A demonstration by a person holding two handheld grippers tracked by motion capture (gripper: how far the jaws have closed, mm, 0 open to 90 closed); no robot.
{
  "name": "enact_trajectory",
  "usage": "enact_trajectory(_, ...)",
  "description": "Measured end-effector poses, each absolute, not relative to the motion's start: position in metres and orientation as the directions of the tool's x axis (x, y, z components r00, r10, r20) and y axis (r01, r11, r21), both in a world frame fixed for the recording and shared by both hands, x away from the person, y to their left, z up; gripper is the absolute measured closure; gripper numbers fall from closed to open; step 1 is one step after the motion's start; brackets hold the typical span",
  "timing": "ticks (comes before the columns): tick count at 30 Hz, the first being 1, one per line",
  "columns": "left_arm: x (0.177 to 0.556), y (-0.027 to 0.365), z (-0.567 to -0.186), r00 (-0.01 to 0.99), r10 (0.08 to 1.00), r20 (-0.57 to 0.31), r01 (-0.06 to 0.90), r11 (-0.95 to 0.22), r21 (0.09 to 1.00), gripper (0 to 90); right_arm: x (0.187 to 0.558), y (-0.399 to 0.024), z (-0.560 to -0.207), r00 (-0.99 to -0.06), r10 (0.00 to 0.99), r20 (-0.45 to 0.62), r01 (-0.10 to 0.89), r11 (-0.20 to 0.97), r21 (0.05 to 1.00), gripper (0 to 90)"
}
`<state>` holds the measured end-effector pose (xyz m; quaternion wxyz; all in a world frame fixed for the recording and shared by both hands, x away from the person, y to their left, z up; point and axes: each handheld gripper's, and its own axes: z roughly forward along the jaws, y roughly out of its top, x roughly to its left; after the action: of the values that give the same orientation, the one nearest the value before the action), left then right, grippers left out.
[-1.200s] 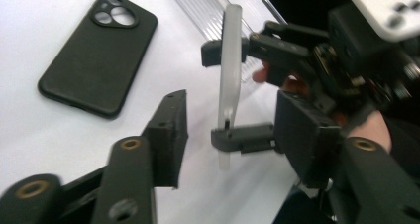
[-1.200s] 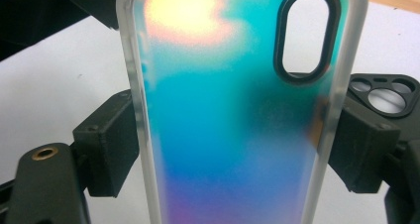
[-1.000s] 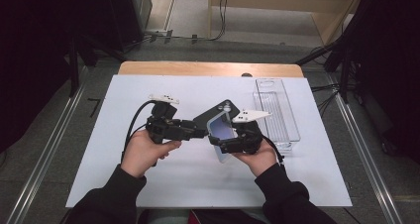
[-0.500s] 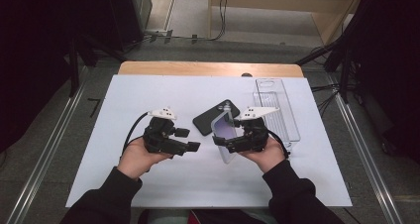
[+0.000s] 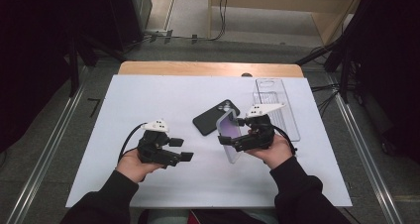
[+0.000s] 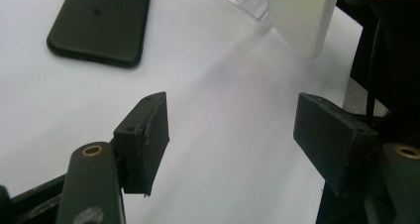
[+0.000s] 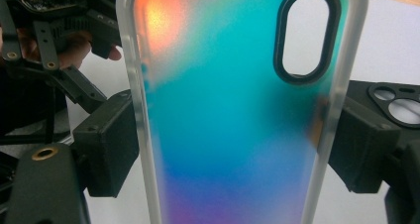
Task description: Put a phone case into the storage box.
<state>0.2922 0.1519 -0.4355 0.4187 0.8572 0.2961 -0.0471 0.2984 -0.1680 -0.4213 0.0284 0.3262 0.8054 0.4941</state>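
The right gripper [image 5: 236, 140] clamps the phone case [image 5: 229, 137] across its width, held upright just above the table. The left gripper [image 5: 184, 149] has just been opening, with nothing between its jaws. The phone [image 5: 216, 117] lies flat beyond the case — nearer the right hand, its long axis diagonal.

Phone case [image 7: 233, 110]: lower end cut off by the right gripper view's bottom edge. Black phone [image 6: 99, 23]: top cropped in the left gripper view.
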Motion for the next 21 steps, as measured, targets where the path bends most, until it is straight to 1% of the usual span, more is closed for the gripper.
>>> enact_trajectory(10, 0.283, 0.166, -0.445, 0.815, 0.485, -0.317, 0.549, -0.473, 0.689, 30.4, 0.3, -0.179, -0.414, -0.79, 0.546, 0.279, 0.5, 0.309, 0.809, 15.5)
enact_trajectory(21, 0.274, 0.181, -0.451, 0.801, 0.506, -0.32, 0.565, -0.459, 0.686, 30.2, 0.302, -0.193, -0.403, -0.775, 0.56, 0.294, 0.51, 0.278, 0.814, 15.5)
